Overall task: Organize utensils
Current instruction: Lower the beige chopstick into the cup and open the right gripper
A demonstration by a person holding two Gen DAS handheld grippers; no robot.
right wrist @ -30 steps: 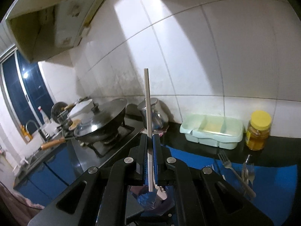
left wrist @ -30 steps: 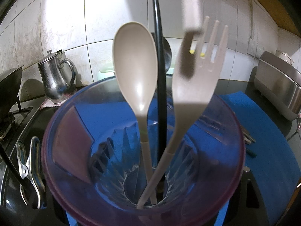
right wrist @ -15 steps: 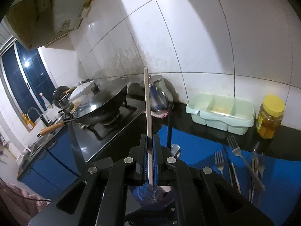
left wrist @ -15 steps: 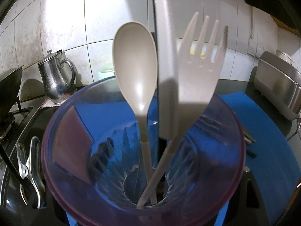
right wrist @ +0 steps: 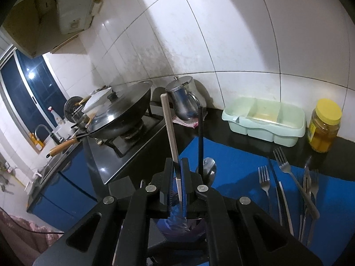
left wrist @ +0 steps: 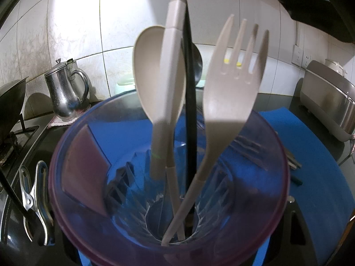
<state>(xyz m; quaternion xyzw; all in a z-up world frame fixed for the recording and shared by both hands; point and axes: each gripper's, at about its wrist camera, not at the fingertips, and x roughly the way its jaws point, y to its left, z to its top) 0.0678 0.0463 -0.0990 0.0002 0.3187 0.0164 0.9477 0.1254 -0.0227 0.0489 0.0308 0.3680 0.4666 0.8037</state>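
Lowered since a second ago: the beige knife (left wrist: 168, 84) held by the right tongs then hung with only its tip above the cup (left wrist: 84, 228); its blade now reaches down past the rim, between the beige spoon (left wrist: 144, 66) and the black-handled utensil (left wrist: 190, 115).

Left wrist view: the purple-tinted cup fills the frame, close under the camera. The left tongs themselves are out of sight, so whether they clamp the cup cannot be told from here. Beige spoon, beige fork (left wrist: 235, 84) and the black-handled utensil stand in the cup, heads up. The knife comes in from above, long axis near upright, leaning slightly, its lower end inside the cup but short of the bottom. A steel jug (left wrist: 64, 93) stands on the counter behind.

Right wrist view: the right tongs (right wrist: 177, 184) are closed on the knife, pinching its pale handle with the handle end sticking up toward the wall tiles. The cup sits directly below the tongs, mostly hidden by them. Metal forks (right wrist: 264, 179) lie well off to the right on the blue mat (right wrist: 235, 161), not yet sorted.

Judgement: the drop hinges on the knife staying upright over the cup mouth; release looks close.
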